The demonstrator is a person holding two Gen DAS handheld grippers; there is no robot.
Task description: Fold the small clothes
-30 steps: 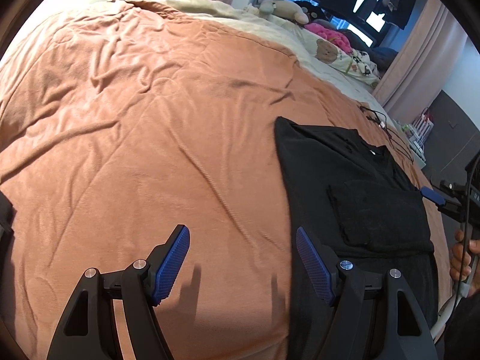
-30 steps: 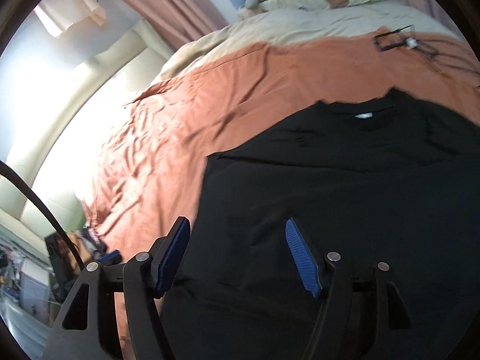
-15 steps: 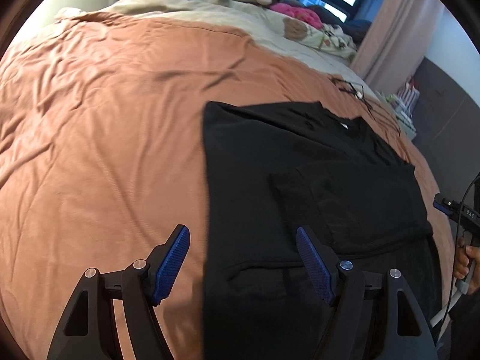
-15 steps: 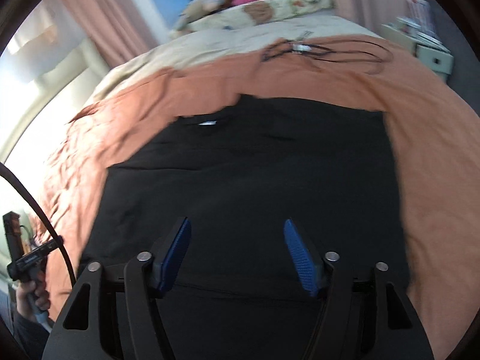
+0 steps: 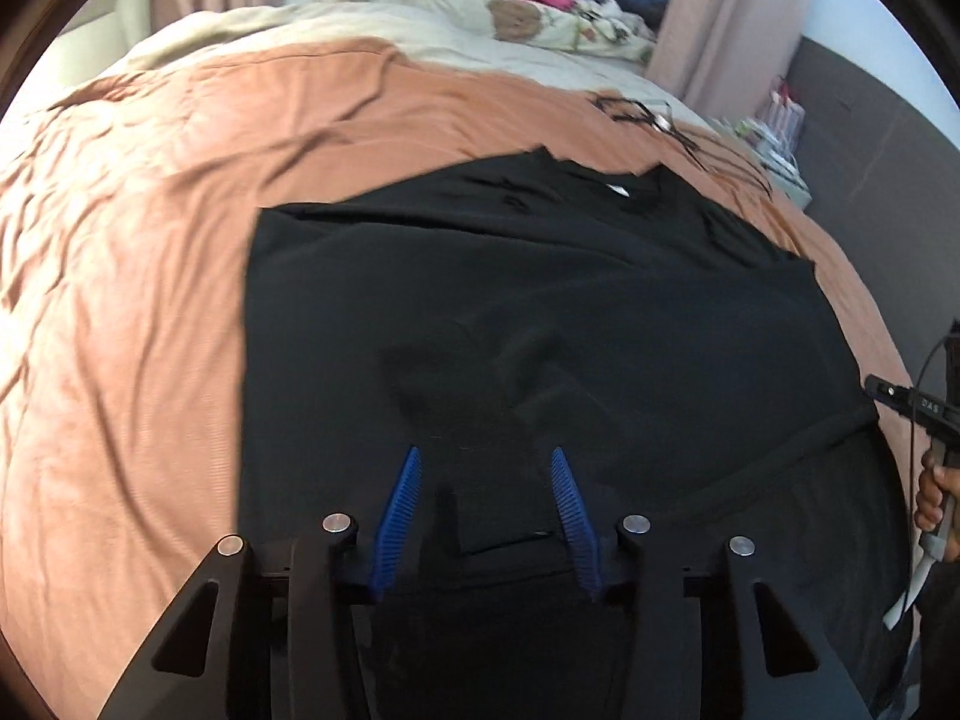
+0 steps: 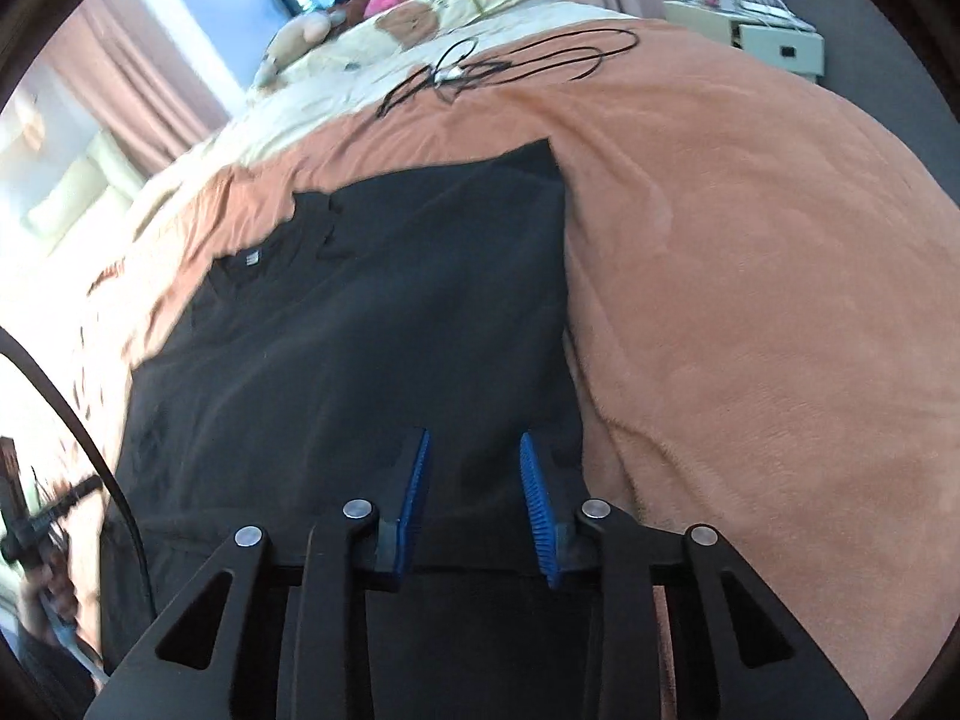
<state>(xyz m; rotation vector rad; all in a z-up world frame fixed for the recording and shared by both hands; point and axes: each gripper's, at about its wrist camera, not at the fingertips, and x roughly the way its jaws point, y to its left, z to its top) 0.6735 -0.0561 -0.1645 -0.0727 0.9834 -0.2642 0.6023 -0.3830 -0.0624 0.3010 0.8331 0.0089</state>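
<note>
Black shirt (image 5: 540,312), frame centre on bed (image 5: 138,276) — sides folded in, lengthwise fold left; both tongs — left (image 5: 485,501), right (image 6: 474,486) — closing over hem, not yet pinching.

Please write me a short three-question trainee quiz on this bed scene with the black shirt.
1. True or false: the black T-shirt lies on an orange blanket.
2. What lies on the blanket beyond the shirt's collar? A) black cable B) book C) shoe
3. Fill in: over the shirt's near end, both the left hand-held gripper and the right hand-held gripper have ____ finger pads.

Key: 1 true; 2 A, the black cable; 3 blue.
</note>
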